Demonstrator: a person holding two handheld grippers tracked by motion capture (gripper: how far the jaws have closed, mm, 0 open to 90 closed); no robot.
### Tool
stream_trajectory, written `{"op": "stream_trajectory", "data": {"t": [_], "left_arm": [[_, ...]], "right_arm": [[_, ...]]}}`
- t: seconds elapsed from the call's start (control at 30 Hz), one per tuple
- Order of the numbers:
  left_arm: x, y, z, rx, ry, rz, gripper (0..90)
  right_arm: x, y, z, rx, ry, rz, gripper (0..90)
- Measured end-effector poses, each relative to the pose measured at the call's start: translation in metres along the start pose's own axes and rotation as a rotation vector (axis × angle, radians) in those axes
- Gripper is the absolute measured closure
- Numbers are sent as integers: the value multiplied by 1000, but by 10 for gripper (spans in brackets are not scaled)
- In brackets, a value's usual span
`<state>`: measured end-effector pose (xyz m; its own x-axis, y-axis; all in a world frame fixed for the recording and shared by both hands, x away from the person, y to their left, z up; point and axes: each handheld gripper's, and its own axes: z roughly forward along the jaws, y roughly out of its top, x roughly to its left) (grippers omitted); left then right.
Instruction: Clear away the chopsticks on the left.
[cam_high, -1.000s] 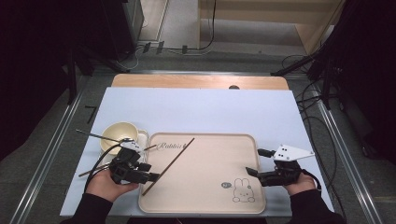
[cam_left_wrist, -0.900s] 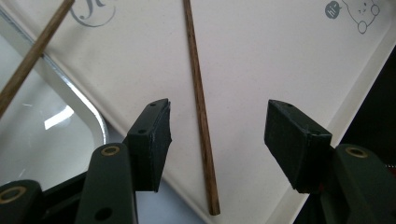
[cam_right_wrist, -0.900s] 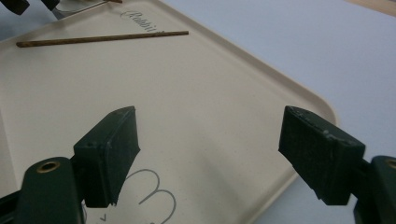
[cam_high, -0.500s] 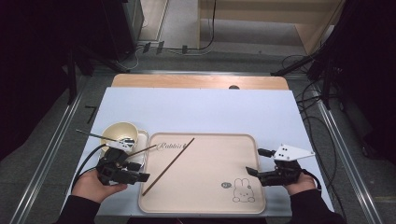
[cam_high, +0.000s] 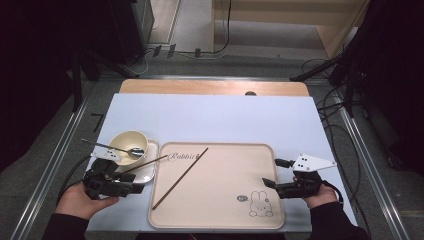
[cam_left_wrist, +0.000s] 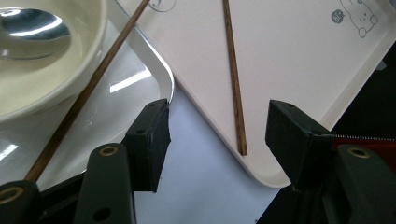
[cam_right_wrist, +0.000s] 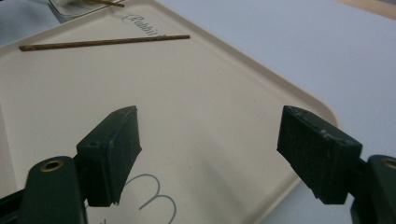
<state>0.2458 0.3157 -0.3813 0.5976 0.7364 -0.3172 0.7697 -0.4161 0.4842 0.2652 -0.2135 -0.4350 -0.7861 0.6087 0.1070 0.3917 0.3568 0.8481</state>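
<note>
Chopstick (cam_high: 181, 177) lies loose and slantwise on the beige tray (cam_high: 220, 220), its lower end close to the tray's near left corner and its upper end by the printed lettering; it also appears between the jaws in the left gripper view (cam_left_wrist: 233, 79), lying on the tray beyond them and untouched. A second chopstick (cam_high: 145, 164) rests propped across the small white dish (cam_high: 148, 172), its far tip reaching over the tray's rim, which suggests the pair is being moved one stick at a time. The dish sits just beside the tray's left edge and carries a cream bowl (cam_high: 125, 140) with a metal spoon (cam_high: 112, 148) laid over it. The left gripper (cam_high: 131, 186) is held low at the dish's near edge with jaws spread wide and nothing between the pads; their opening has varied slightly just now. It points toward the tray, so the likely step is either a release just made or an approach to the propped stick; the frames do not settle which. The right gripper (cam_high: 266, 181) rests over the tray's near right corner, by the rabbit print (cam_high: 260, 204), jaws wide and empty, apparently parked clear of the work. Risk: the propped stick could roll off the dish if nudged.
</note>
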Motion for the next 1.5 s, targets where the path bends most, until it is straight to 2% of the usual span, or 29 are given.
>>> {"op": "stream_trajectory", "data": {"t": [0.2, 0.27, 0.57, 0.67, 0.8, 0.97, 1.0, 1.1, 1.23, 1.27, 1.3, 1.43, 1.5], "left_arm": [[4, -6, -11, -13, 15, -2, 374], [7, -9, -15, -25, 34, 3, 367], [21, -19, -27, -50, 79, -33, 363], [26, -21, -32, -61, 104, -24, 365], [31, -22, -36, -79, 115, -22, 374], [43, -18, -32, -59, 130, -15, 407], [49, -18, -29, -54, 138, -27, 413], [54, -18, -26, -43, 150, -29, 451], [63, -22, -20, -16, 161, -4, 513], [66, -23, -17, -1, 178, 12, 526], [67, -23, -15, 2, 173, 16, 546], [74, -21, -8, 19, 170, 0, 559], [75, -21, -5, 26, 177, 12, 587]], "right_arm": [[0, 1, 1, 2, 5, -7, 214], [0, 2, 2, 4, 8, -7, 214], [1, 4, 6, 8, 21, -13, 214], [0, 4, 7, 4, 33, -5, 213], [0, 4, 7, 3, 31, -4, 214], [0, 4, 8, 4, 28, -2, 214], [0, 4, 8, 4, 26, -4, 214], [-1, 4, 8, 5, 25, -4, 213], [0, 3, 7, 8, 24, -6, 214], [0, 3, 7, 8, 24, -8, 214], [1, 3, 6, 11, 23, -8, 213], [1, 3, 6, 12, 20, -6, 214], [0, 3, 6, 13, 20, -2, 214]]}}
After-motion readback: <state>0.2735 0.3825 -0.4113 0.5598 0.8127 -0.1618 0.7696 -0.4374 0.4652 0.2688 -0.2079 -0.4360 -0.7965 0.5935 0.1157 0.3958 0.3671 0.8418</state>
